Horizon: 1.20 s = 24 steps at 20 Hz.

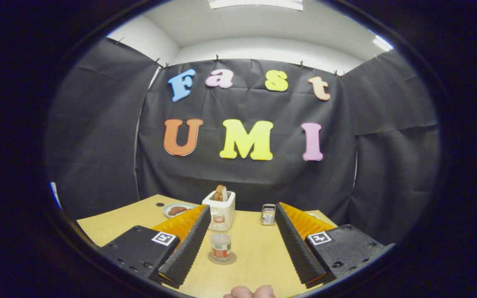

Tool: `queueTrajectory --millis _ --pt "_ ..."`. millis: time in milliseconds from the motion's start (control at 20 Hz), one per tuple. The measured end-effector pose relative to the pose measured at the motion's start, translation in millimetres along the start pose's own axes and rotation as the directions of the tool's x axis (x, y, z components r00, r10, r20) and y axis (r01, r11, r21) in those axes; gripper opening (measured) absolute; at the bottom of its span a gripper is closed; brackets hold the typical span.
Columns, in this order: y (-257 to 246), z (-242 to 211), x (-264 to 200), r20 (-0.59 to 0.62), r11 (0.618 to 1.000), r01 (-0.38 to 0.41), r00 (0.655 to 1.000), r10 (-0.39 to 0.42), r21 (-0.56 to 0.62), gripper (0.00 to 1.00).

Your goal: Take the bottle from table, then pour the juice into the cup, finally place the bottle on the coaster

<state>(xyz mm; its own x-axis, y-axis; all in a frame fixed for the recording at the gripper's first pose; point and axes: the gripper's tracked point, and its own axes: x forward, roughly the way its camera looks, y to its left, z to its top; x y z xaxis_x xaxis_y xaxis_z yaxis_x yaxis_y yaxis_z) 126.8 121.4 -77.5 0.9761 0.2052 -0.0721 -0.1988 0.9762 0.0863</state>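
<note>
From the gripper view I see my gripper spread wide, its two fingers angled apart and holding nothing, hovering above the wooden table. Between the fingers, closer to the left one, stands the bottle, a small clear one with a banded label around its lower half. It is upright and sits on a round coaster, a thin disc that shows as a darker ring around the bottle's base. Neither finger touches the bottle; the left finger's inner face is just beside it.

Beyond the bottle stands a white toaster with a slice of bread poking up from its slot. To the left of the toaster, partly hidden by the left finger, is a small plate with something reddish-brown on it, possibly food, though it is too small for me to be sure. Just ahead of the right finger's tip sits a small metallic ribbed object that I cannot identify. Below the fingers, at the near edge of the table, fingertips of a person's hand peek in.
</note>
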Motion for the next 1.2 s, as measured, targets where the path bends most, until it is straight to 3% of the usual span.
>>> queueTrajectory --millis 600,1200 --pt "-12 37 -135 0.042 0.999 0.034 0.998 -0.035 0.022 1.0" --pt "-14 30 -165 0.054 0.997 0.079 0.995 -0.08 0.011 1.0"
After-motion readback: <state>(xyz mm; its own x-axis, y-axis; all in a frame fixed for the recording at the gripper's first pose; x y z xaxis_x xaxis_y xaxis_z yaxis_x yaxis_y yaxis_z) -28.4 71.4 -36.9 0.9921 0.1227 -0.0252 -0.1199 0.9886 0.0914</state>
